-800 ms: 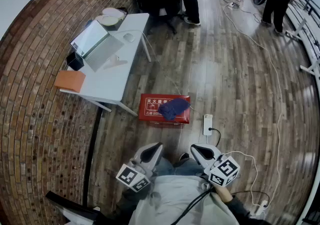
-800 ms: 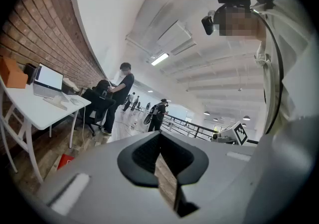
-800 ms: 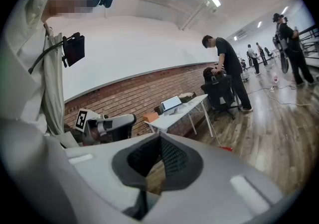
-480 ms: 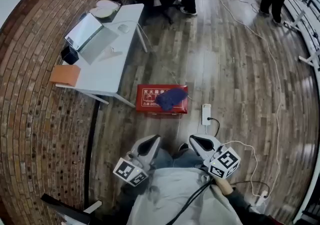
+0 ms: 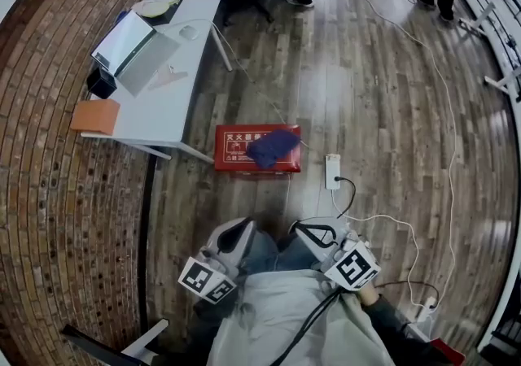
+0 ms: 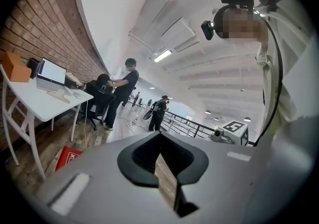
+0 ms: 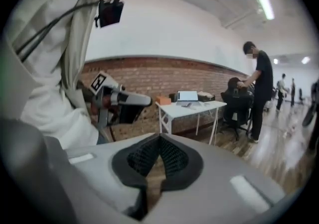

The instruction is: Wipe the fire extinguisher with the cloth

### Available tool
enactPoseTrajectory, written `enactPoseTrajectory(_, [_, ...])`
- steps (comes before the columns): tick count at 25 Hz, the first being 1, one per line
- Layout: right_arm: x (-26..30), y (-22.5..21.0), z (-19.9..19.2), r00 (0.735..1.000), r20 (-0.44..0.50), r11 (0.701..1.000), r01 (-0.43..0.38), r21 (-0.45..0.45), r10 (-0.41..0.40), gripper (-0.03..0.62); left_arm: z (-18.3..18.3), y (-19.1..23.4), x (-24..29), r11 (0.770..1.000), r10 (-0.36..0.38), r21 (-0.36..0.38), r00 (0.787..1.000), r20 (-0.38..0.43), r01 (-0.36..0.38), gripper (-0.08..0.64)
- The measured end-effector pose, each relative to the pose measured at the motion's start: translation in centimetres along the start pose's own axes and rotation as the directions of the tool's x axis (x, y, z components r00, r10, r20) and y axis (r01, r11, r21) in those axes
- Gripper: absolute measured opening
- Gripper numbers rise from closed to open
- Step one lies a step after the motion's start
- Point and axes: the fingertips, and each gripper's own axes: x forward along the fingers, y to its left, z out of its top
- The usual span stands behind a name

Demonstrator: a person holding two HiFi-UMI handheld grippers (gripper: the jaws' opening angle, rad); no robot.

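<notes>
The wooden floor stretched ahead of the left tongs and the right tongs. A white surface stood ahead and left of the left tongs and carried an open laptop. The red extinguisher box lay on the floor ahead of both tongs, well apart from them. Its lid bore white Chinese characters too small to read. Both tongs were clenched on nothing, tips together. The blue cloth lay bunched on the box's right half. A white power strip lay ahead of the right tongs. Since the earlier frames the box, with the cloth on it as before, and the surface had slid up the head view.
</notes>
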Motion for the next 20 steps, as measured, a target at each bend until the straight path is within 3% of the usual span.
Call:
enactPoseTrajectory(2, [0.7, 0.7, -1.1, 0.995, -0.091, 0.994, -0.043, -0.098, 0.034, 0.000, -0.4, 0.4, -0.5, 1.000, 0.018, -0.013, 1.000, -0.008, -0.018, 0.005])
enactPoseTrajectory(4, [1.4, 0.3, -1.4, 0.998, -0.057, 0.992, -0.038, -0.116, 0.031, 0.000, -0.8, 1.2, -1.3, 0.999, 0.043, -0.024, 0.999, -0.014, -0.043, 0.005])
enactPoseTrajectory(7, [3.3, -2.0, -1.1, 0.997, 0.074, 0.999, 0.038, -0.032, -0.036, 0.002, -0.9, 3.0, -2.3, 0.996, 0.081, -0.045, 0.996, -0.026, -0.082, 0.005])
enactPoseTrajectory(9, [4.8, -3.5, -1.1, 0.993, 0.092, 0.997, 0.074, 0.038, -0.077, 0.002, -0.8, 4.4, -2.8, 0.993, 0.094, -0.066, 0.995, -0.034, -0.096, 0.005])
enactPoseTrajectory(11, [6.4, -4.3, -1.4, 0.993, 0.068, 0.992, 0.095, 0.085, -0.101, 0.002, -1.0, 6.0, -3.1, 0.991, 0.090, -0.093, 0.995, -0.048, -0.095, 0.005])
enactPoseTrajectory(15, [11.6, -7.4, -4.2, 0.982, -0.077, 0.972, 0.182, 0.151, -0.172, 0.002, -1.4, 10.6, -3.0, 0.987, 0.071, -0.142, 0.995, -0.074, -0.081, 0.005])
enactPoseTrajectory(18, [17.0, -10.8, -6.2, 0.955, -0.148, 0.956, 0.272, 0.111, -0.255, 0.091, -0.6, 15.0, -3.1, 0.987, 0.050, -0.146, 0.994, -0.096, -0.064, 0.005])
enactPoseTrajectory(20, [20.7, -13.0, -8.0, 0.923, -0.223, 0.938, 0.338, 0.082, -0.313, 0.213, 0.0, 18.1, -3.6, 0.986, 0.035, -0.158, 0.992, -0.122, -0.054, 0.005])
